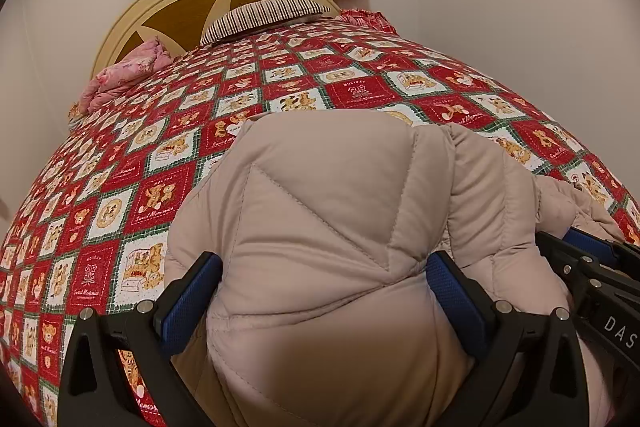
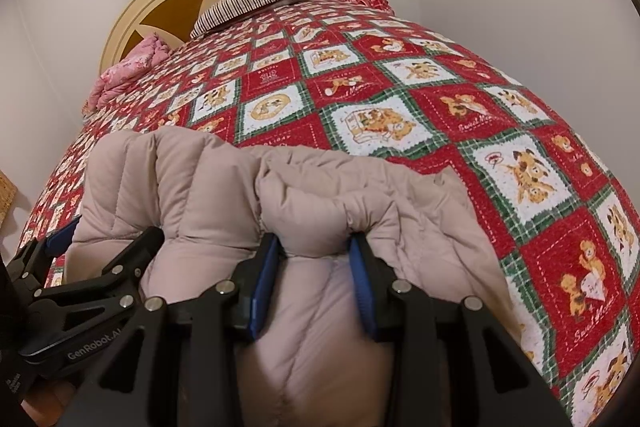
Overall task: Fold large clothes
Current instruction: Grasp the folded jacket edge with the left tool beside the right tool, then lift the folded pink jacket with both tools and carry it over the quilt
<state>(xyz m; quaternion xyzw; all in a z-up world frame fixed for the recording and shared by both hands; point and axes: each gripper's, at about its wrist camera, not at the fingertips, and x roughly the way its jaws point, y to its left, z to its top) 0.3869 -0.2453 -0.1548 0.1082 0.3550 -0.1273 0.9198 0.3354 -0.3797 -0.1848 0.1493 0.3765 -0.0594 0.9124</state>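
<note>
both claws are clamped on the beige puffer jacket [image 1: 320, 211], which is bunched up at the near edge of the bed on the red teddy-bear quilt [image 1: 132, 163]. the left gripper [image 1: 324, 291] pinches a thick quilted fold between its blue pads, and the right gripper [image 2: 316, 275], just beside it, squeezes a narrower bunch. a striped pillow [image 1: 264, 15] lies by the headboard [image 1: 168, 7].

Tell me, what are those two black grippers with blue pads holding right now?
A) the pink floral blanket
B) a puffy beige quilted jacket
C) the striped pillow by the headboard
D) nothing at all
B: the puffy beige quilted jacket bulges between the blue pads of the left gripper, and the right gripper pinches another bunch of it, above the red teddy-bear patchwork bedspread.
</note>
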